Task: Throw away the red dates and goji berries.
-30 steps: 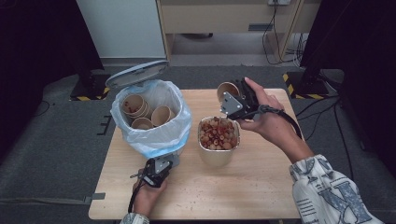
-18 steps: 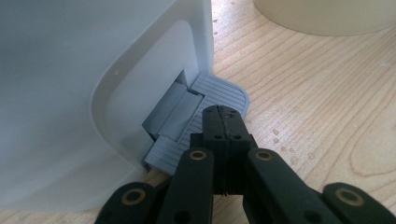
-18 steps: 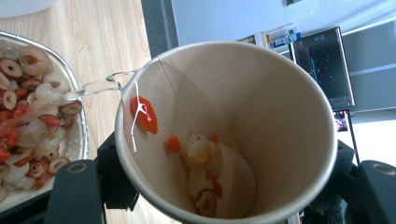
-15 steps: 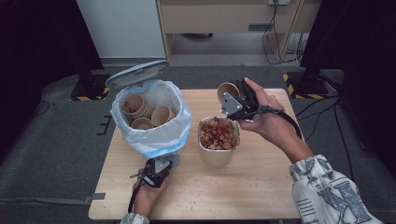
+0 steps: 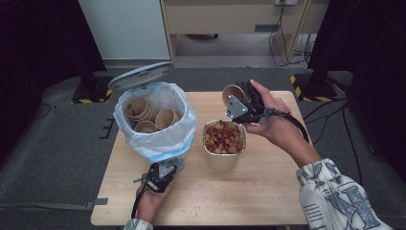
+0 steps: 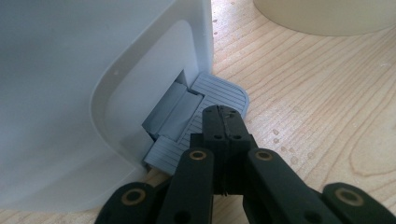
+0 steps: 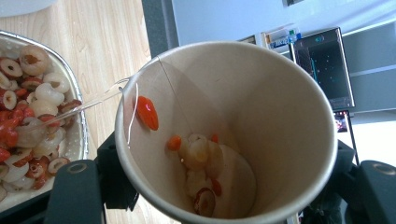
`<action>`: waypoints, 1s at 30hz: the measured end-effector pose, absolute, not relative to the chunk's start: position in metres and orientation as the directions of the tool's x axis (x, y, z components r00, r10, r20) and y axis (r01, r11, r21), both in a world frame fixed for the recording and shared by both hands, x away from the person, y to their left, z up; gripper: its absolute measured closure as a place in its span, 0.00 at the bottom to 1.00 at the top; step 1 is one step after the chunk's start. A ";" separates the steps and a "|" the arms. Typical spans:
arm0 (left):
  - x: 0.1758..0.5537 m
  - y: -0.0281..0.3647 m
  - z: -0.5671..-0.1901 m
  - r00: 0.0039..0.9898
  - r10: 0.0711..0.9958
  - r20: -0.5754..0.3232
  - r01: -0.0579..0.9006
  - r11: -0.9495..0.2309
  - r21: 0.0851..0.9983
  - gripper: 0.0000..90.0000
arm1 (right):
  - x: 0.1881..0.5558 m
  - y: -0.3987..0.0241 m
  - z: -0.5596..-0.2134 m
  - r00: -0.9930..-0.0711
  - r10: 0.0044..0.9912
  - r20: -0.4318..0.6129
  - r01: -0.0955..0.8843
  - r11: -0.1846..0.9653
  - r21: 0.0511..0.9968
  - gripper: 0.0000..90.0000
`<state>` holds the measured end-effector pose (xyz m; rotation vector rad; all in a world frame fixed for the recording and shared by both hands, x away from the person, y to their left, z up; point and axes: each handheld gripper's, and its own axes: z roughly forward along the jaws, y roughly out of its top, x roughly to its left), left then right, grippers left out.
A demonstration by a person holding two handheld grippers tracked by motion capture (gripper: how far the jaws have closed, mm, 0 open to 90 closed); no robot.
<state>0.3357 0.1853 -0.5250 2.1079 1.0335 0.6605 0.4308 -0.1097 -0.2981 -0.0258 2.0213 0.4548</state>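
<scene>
The right gripper (image 5: 239, 103) clamps a paper cup (image 7: 224, 130), tilted, just beyond the foil tray (image 5: 223, 139) mid-tabletop. The left gripper (image 6: 225, 122), jaws closed, presses the bin's pedal (image 6: 219, 93) at near left.

Looks like a lab or recording studio setup rather than anyone's kitchen. The small wooden table (image 5: 268, 201) sits alone on grey carpet (image 5: 52, 158), with black curtains (image 5: 38, 38) hanging at the upper left and upper right of the frame like a blacked-out booth. There's yellow-and-black hazard tape (image 5: 299, 86) on stand feet at both sides of the table, and loose cables (image 5: 287, 28) trailing across the floor at the top right, under a plain wooden desk (image 5: 215, 14). In the right gripper view, a dark screen (image 7: 324, 65) stands at the upper right against a white wall. Pretty staged overall, not lived-in.
</scene>
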 end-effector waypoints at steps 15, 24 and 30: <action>0.336 0.185 -0.525 0.555 0.820 0.140 0.470 -0.448 0.761 1.00 | 0.430 -0.110 -0.296 -0.467 0.155 -0.870 -0.220 0.933 0.285 0.31; 0.336 0.185 -0.525 0.555 0.820 0.139 0.470 -0.447 0.761 1.00 | 0.427 -0.103 -0.302 -0.405 0.026 -0.914 -0.236 0.963 0.132 0.31; 0.336 0.185 -0.525 0.555 0.820 0.139 0.471 -0.447 0.761 1.00 | 0.428 -0.104 -0.303 -0.407 0.032 -0.913 -0.236 0.962 0.139 0.31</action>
